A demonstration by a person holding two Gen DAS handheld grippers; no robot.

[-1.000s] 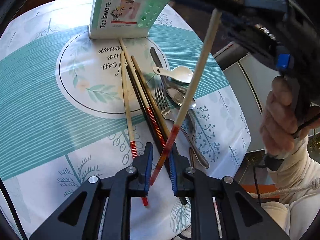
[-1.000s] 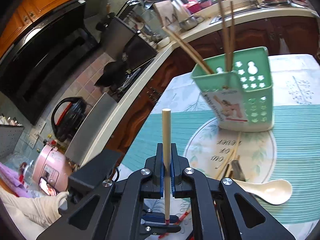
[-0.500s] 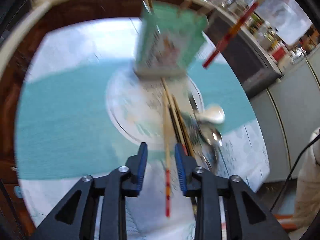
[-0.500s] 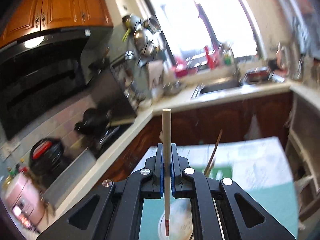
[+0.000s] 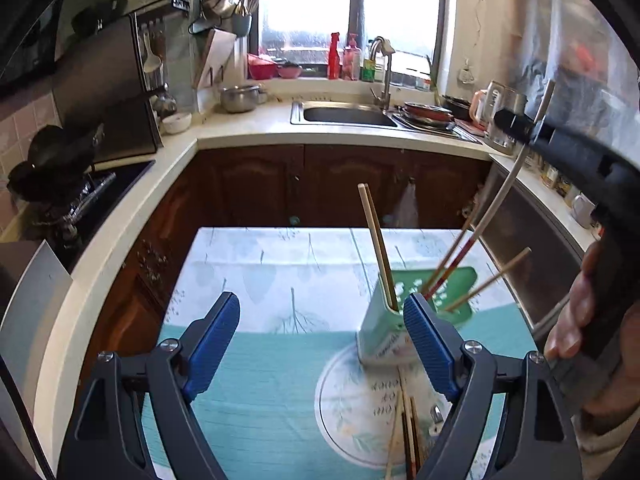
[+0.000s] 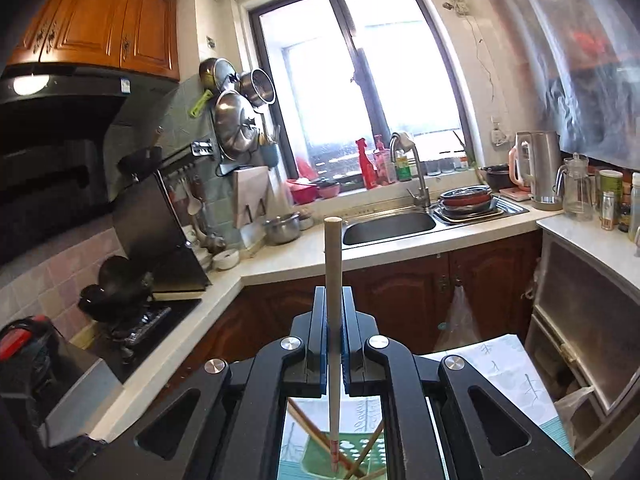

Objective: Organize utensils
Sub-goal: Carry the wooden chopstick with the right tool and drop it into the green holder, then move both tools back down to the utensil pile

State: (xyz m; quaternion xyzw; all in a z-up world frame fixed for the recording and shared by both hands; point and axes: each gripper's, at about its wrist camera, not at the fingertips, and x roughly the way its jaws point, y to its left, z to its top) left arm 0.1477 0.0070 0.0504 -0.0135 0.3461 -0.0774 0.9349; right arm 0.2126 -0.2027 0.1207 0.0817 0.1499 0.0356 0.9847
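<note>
Starting at the left, we find our left tool [image 5: 322, 344] hanging empty above the desk [image 5: 260, 276], its blue-padded jaws spread wide with nothing between them. Under it lies the patterned tablecloth with its teal band and a round leafy print. Right of centre stands the green utensil holder [image 5: 460, 284], upright on the cloth near the edge of that print; a pair of pale chopsticks [image 5: 378, 248] leans out of its left side, and other sticks lean out to the right. In front of the holder, several loose chopsticks [image 5: 406, 428] lie flat on the round print, partly hidden behind the left tool's right finger. Farther right, our right tool [image 6: 334, 344] is clamped on a pale chopstick [image 6: 333, 280] with a red-banded tip, held nearly vertical in the right wrist view. From the left wrist view that stick slants down from the tool, and its red tip is at the mouth of the holder [image 6: 360, 450], among the sticks already there. We cannot tell whether the tip touches the bottom.
</note>
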